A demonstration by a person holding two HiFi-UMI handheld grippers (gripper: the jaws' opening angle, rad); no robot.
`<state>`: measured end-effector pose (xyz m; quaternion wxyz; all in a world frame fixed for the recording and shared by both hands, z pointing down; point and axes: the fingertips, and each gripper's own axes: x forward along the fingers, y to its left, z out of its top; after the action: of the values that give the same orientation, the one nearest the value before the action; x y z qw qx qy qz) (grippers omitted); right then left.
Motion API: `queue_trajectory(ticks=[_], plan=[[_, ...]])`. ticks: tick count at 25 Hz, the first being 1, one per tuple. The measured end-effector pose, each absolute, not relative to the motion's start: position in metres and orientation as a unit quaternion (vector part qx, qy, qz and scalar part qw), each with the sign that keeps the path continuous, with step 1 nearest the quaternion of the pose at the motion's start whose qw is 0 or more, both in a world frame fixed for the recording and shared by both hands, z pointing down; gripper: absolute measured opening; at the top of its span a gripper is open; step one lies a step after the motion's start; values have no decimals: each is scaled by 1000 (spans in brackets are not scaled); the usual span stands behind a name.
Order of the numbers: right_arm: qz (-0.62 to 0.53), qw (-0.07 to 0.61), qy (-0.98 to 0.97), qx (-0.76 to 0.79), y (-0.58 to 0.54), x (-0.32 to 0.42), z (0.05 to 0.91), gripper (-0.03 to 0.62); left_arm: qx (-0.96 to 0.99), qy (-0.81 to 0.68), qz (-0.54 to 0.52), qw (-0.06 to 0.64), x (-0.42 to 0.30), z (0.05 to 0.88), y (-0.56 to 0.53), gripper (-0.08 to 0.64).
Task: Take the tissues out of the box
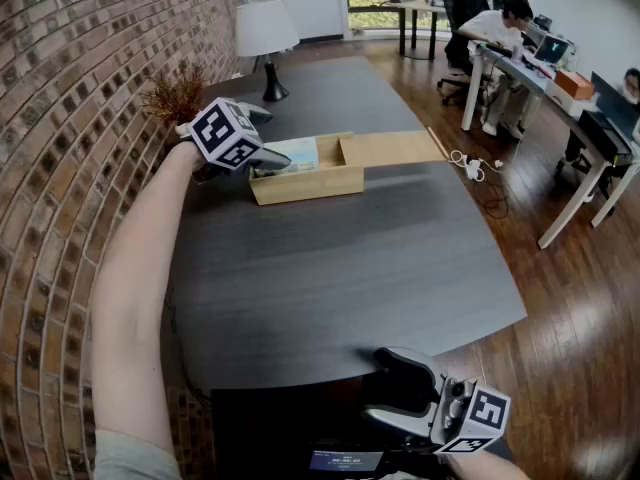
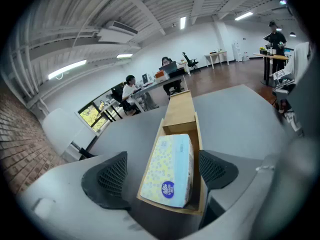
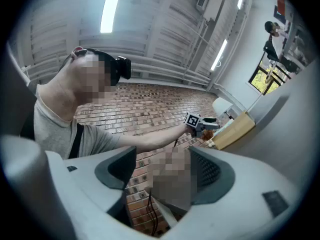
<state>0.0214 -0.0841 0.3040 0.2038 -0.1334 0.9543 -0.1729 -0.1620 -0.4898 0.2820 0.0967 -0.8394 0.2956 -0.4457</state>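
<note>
Tissue pk (image 2: 167, 170) flat in open wood box (image 1: 305, 185).

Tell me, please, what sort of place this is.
Probably an open-plan office: people sit at white desks, strip lights run overhead, and a brick wall lines one side.

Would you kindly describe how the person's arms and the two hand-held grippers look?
The left hand-held gripper and right hand-held gripper are light grey, with dark mesh-textured pads and a white cube of black square markers each. The left arm is bare below a grey short sleeve.
</note>
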Motion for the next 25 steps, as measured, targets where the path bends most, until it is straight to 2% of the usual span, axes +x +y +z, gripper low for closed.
queue_trajectory(ticks=[7, 9, 13, 16, 20, 25], plan=[[-182, 214, 950, -135, -93, 22, 295, 330, -826, 235, -510, 55, -160, 320, -507, 432], [-185, 215, 949, -139, -97, 24, 297, 330, -828, 210, -519, 41, -157, 325, -503, 384], [-186, 217, 948, -140, -101, 26, 296, 330, -823, 183, -537, 12, -152, 336, -501, 350], [-180, 217, 949, -144, -102, 27, 295, 330, -821, 175, -544, -13, -153, 342, -500, 354], [-177, 216, 949, -145, -103, 28, 295, 330, -819, 172, -548, 3, -152, 340, -501, 353], [-190, 219, 947, -135, -99, 24, 292, 330, -817, 173, -545, 68, -151, 338, -499, 324]])
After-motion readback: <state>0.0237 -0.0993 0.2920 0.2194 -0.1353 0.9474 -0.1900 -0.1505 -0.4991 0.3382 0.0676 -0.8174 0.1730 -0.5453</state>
